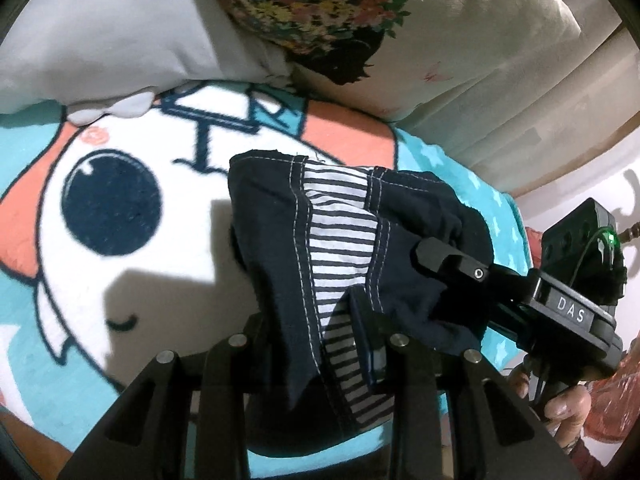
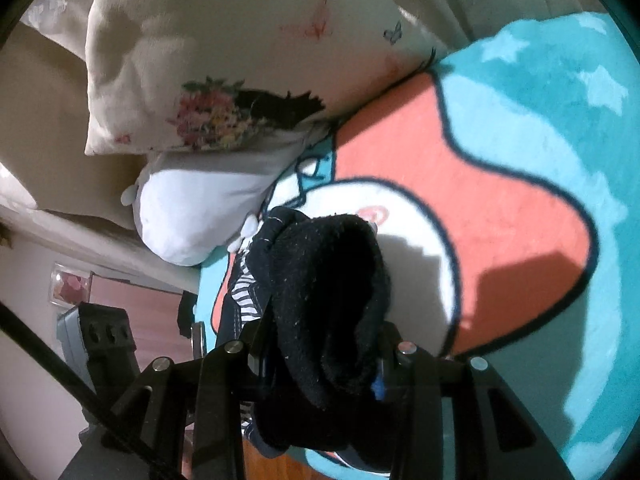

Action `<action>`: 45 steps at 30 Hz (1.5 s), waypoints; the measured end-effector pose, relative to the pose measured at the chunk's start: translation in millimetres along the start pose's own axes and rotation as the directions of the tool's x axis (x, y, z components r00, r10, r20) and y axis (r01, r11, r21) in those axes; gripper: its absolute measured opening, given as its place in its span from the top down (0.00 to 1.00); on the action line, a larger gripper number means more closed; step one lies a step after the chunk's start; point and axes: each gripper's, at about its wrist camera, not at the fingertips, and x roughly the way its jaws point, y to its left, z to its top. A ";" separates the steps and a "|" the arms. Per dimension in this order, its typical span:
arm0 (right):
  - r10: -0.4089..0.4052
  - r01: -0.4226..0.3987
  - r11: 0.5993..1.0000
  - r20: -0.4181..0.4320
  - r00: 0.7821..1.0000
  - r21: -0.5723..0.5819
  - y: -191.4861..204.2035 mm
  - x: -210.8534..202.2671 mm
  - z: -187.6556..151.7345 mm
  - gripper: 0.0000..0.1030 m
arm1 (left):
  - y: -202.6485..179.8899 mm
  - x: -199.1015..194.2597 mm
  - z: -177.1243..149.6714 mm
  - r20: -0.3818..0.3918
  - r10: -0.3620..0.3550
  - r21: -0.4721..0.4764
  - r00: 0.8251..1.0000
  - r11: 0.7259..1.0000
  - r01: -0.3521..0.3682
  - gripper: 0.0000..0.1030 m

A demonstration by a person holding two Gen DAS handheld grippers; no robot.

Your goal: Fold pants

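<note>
I take the blanket (image 1: 100,184) as my landmark: a wide turquoise spread with a big white cartoon face, coral patches and pale stars, filling most of both wrist views. Along its far edge two pillows (image 1: 120,32) are stacked, a plain white one under a cream one with a floral print. To the left of that edge in the right wrist view, the bed ends and a pink wall shows. The middle of the blanket lies bare, crossed only by hard shadows.

The pants (image 1: 320,248), navy with a striped white panel and pale stitching, hang bunched above the blanket's white face, lifted between both tools. My left gripper (image 1: 316,344) is clamped on the fabric, which drapes down between its fingers. My right gripper (image 2: 320,352) is closed on a thick dark fold of the same garment; from the left wrist view its finger (image 1: 448,260) presses into the cloth, with a hand (image 1: 560,404) on the handle below.
</note>
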 end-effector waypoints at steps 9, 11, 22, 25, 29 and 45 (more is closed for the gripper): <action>-0.035 0.035 0.999 -0.016 0.999 -0.004 16.3 20.3 -25.2 0.62 | 26.3 -11.4 -15.0 -0.013 0.026 0.007 1.000 1.000 -0.026 0.70; -0.048 0.048 0.999 -0.017 0.999 -0.005 17.4 24.0 -30.1 0.62 | 29.8 -10.5 -18.5 -0.023 0.033 0.011 0.999 0.999 -0.032 0.70; -0.085 0.085 0.996 0.001 0.996 0.022 12.7 16.2 -46.6 0.62 | 22.9 -12.2 -35.5 -0.046 0.030 0.067 0.999 0.997 -0.027 0.70; -0.092 0.092 0.996 0.002 0.996 0.022 12.7 15.9 -49.6 0.62 | 23.3 -12.9 -37.0 -0.048 0.034 0.067 0.998 0.997 -0.030 0.70; -0.112 0.112 0.994 0.011 0.994 0.004 12.1 18.4 -46.3 0.62 | 24.9 -11.8 -35.3 -0.038 0.054 0.069 0.998 0.996 -0.052 0.70; -0.286 0.291 0.955 0.071 0.955 -0.063 6.6 17.3 -37.2 0.36 | 29.4 0.0 -30.3 0.002 0.175 0.122 0.985 0.977 -0.174 0.64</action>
